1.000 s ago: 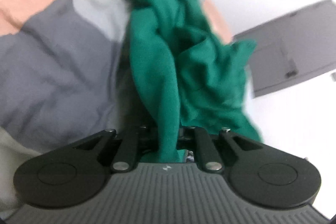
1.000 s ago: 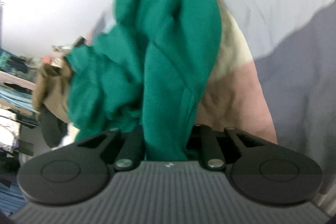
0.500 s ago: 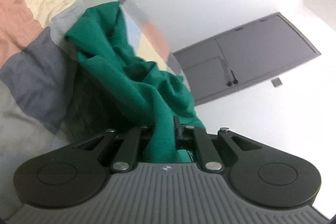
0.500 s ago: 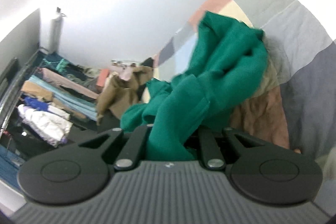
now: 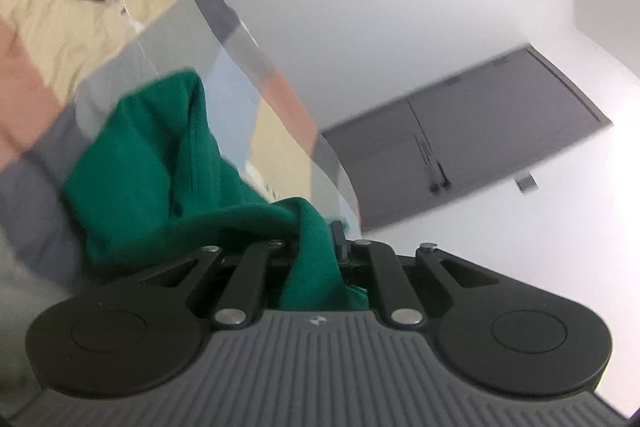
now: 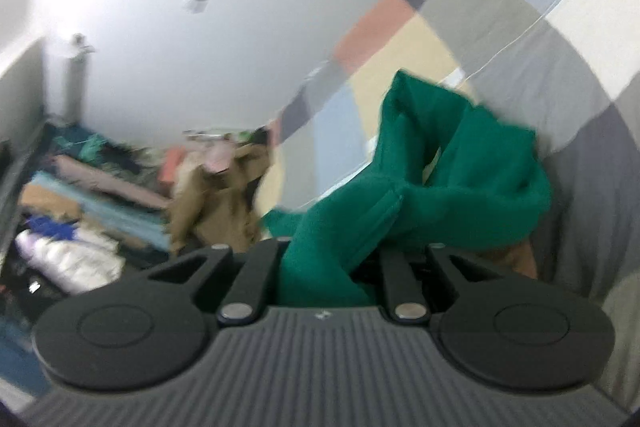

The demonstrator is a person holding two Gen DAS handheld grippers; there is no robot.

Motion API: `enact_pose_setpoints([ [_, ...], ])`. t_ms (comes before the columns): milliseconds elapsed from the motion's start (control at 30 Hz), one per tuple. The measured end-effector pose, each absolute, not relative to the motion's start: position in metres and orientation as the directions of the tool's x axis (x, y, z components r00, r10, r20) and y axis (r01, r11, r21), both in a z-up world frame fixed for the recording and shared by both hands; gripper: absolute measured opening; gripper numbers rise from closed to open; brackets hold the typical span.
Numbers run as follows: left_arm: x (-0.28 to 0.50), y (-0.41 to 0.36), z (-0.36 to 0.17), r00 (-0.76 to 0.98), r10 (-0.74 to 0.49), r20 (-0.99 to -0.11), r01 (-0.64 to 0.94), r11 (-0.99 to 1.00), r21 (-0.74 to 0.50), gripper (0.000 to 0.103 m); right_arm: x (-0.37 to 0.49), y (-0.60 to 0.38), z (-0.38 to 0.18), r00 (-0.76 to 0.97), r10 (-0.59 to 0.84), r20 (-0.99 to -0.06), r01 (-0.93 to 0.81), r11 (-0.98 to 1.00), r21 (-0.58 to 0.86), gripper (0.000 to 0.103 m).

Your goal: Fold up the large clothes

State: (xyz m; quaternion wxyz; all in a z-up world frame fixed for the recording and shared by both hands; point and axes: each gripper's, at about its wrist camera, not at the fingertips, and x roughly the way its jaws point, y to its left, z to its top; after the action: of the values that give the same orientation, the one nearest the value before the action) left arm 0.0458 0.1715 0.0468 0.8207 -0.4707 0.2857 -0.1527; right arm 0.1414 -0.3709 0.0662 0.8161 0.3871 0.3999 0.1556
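The right gripper (image 6: 320,259) has a thick bunch of the green cloth (image 6: 460,179) between its jaws. The jaws have just been opening a little, but the cloth is still pinched there. From the jaws the cloth runs up and to the right in twisted folds. Behind it is a patchwork blanket (image 6: 520,19) in grey, pink, cream and blue squares. To the left of the gripper sits a brown garment (image 6: 216,203), and farther left a blurry pile of clothes (image 6: 80,211).
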Motion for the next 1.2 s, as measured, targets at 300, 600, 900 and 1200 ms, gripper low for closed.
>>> enact_pose_setpoints([
  [300,0.181,0.186,0.024,0.837,-0.382,-0.393,-0.134,0.553,-0.822,0.013,0.268,-0.354,0.028,0.657,0.437,-0.614,0.214,0.673,0.708,0.020],
  [600,0.270,0.196,-0.038,0.827,-0.360,-0.432,-0.137,0.617,-0.775,0.013,0.339,-0.366,-0.069,0.674,0.492,-0.551,0.218,0.581,0.785,0.020],
  [900,0.323,0.210,-0.104,0.784,-0.353,-0.510,-0.214,0.618,-0.757,0.014,0.380,-0.354,-0.118,0.627,0.499,-0.598,0.222,0.622,0.751,0.018],
  [1200,0.307,0.206,-0.081,0.783,-0.388,-0.486,-0.137,0.655,-0.743,0.065,0.354,-0.349,-0.095,0.664,0.474,-0.578,0.167,0.659,0.733,0.025],
])
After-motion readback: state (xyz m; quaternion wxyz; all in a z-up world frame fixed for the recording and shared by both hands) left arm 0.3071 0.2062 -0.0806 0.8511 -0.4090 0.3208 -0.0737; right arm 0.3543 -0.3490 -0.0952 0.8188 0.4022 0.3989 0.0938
